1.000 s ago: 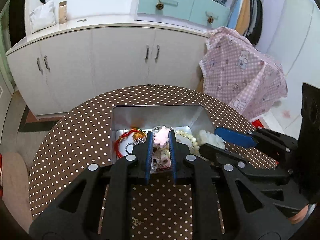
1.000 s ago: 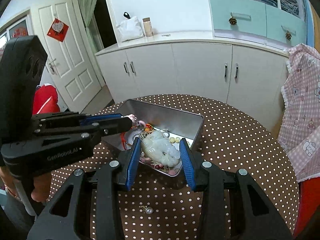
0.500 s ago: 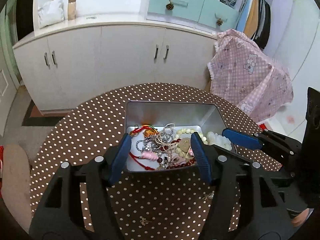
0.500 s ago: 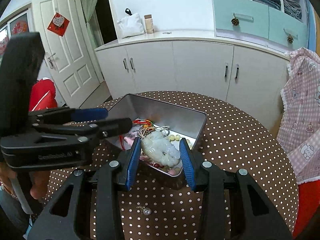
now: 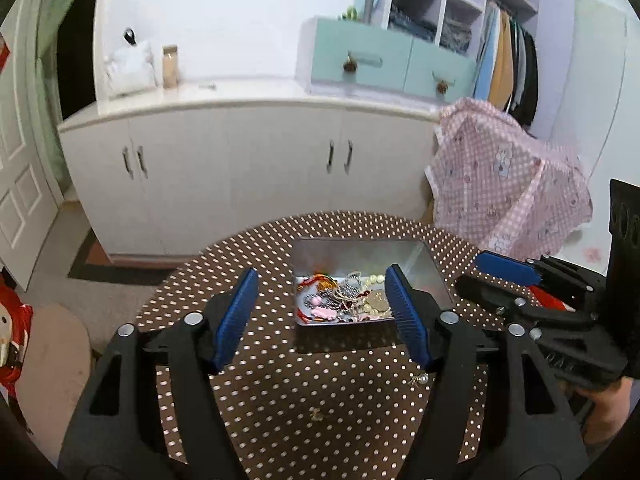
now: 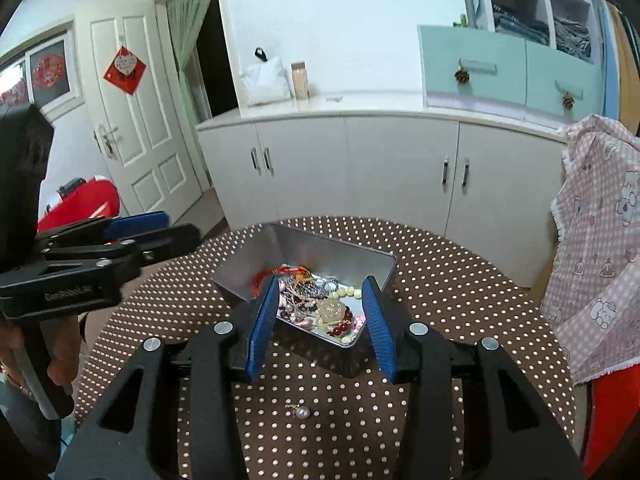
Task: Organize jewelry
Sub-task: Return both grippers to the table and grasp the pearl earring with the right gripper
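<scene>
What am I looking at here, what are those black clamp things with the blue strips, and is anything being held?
These are two hand-held grabbing tools, one in each of a person's hands, not a robot arm. Each carries a wide-angle camera looking forward along its two blue-padded fingers, so each picture is one tool's own view.

In the left tool's view, the left gripper is open and empty; the right tool shows at the right edge. In the right tool's view, the right gripper is also open and empty.

Below them is a round table with a brown dotted cloth. On it stands a metal tin filled with tangled jewelry: beads, chains, red cord. A pearl earring lies loose on the cloth, outside the tin.
</scene>
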{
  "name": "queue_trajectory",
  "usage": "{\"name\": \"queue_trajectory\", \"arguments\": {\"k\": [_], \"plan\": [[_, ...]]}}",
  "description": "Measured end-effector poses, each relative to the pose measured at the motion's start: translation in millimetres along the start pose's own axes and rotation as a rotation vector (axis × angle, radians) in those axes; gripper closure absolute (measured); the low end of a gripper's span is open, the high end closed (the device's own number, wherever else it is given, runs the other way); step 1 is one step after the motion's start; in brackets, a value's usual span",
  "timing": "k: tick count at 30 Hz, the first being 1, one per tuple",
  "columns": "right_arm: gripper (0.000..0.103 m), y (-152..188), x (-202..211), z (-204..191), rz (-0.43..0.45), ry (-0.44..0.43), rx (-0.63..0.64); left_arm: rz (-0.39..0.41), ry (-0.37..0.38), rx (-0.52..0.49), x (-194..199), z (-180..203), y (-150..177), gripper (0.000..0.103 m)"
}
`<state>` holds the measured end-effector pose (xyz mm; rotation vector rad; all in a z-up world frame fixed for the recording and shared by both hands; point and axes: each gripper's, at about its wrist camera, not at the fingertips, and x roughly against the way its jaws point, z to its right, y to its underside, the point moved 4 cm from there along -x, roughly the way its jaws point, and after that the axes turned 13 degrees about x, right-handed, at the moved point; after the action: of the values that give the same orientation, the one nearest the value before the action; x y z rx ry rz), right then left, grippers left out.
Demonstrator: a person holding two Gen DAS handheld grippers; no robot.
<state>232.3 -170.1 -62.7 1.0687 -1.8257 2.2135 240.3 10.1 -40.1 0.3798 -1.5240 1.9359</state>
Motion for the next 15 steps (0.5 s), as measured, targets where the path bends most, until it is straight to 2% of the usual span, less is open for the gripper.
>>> {"name": "queue_trajectory", "arguments": {"k": [6,15], "plan": [[0.057,22,18,-6,-0.003,-0.001,-0.007,0.064,-0.096,-0.037,25,-15,19,0.033],[0.056,70,13,-9,-0.084,-0.018,-0.074,-0.049,-0.128,-0.021,6,-35,67,0.033]]}}
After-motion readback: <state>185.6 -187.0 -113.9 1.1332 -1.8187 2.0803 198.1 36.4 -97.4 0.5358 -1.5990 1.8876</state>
